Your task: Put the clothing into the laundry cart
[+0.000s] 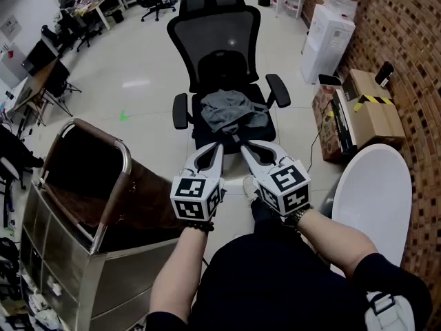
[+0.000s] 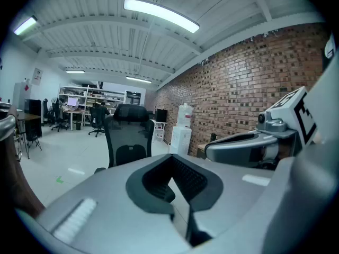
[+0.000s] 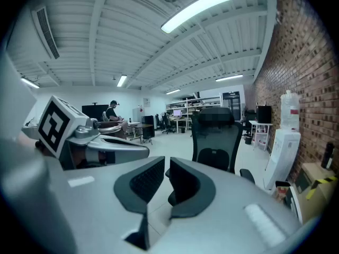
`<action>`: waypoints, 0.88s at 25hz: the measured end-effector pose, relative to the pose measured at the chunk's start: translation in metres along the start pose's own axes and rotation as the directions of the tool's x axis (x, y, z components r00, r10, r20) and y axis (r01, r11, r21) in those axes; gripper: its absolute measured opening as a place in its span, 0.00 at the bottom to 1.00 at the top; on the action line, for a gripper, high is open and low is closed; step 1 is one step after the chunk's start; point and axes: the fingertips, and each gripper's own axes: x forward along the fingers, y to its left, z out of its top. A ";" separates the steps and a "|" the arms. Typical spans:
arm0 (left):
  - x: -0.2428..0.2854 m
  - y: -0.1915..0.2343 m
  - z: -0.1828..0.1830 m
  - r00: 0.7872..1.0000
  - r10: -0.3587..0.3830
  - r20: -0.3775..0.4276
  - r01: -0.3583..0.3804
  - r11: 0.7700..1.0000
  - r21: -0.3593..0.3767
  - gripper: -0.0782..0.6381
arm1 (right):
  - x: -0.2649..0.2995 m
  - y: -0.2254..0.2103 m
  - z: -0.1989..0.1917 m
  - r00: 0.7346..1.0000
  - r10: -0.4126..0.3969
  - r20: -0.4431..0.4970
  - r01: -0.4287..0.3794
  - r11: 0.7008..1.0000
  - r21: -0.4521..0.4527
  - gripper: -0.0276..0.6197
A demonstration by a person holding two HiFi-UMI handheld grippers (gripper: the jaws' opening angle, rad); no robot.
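Observation:
A crumpled grey garment (image 1: 229, 109) lies on the seat of a black mesh office chair (image 1: 215, 41), straight ahead of me. The laundry cart (image 1: 121, 158), a metal frame with a dark brown liner, stands at my left. Side by side just short of the seat's front edge are my left gripper (image 1: 218, 146) and right gripper (image 1: 243, 146), both shut and empty. The left gripper view shows the left gripper (image 2: 170, 158) with its pads together and the chair (image 2: 127, 137) beyond. The right gripper (image 3: 165, 164) points at the chair (image 3: 214, 141) in its own view; its jaws hide the garment.
A white water dispenser (image 1: 326, 38) stands against the brick wall on the right, with a cardboard box (image 1: 375, 113) and a crate below it. A white round table (image 1: 375, 193) is close at my right. Desks and office chairs (image 1: 83, 9) fill the far left.

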 end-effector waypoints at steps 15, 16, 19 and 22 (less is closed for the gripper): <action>0.154 0.102 -0.067 0.997 0.033 -0.062 -0.037 0.998 -0.057 0.11 | 0.148 -0.122 -0.084 0.992 0.057 -0.110 -0.051 0.997 0.053 0.34; 0.169 0.109 -0.071 0.997 0.038 -0.071 -0.043 0.997 -0.063 0.11 | 0.161 -0.134 -0.091 0.990 0.067 -0.125 -0.060 0.997 0.058 0.36; 0.209 0.134 -0.078 0.995 0.047 -0.092 -0.055 0.995 -0.078 0.11 | 0.201 -0.167 -0.108 0.982 0.089 -0.169 -0.077 0.994 0.077 0.42; 0.235 0.168 -0.095 0.992 0.063 -0.105 -0.074 0.992 -0.099 0.11 | 0.244 -0.184 -0.133 0.972 0.104 -0.211 -0.087 0.992 0.088 0.50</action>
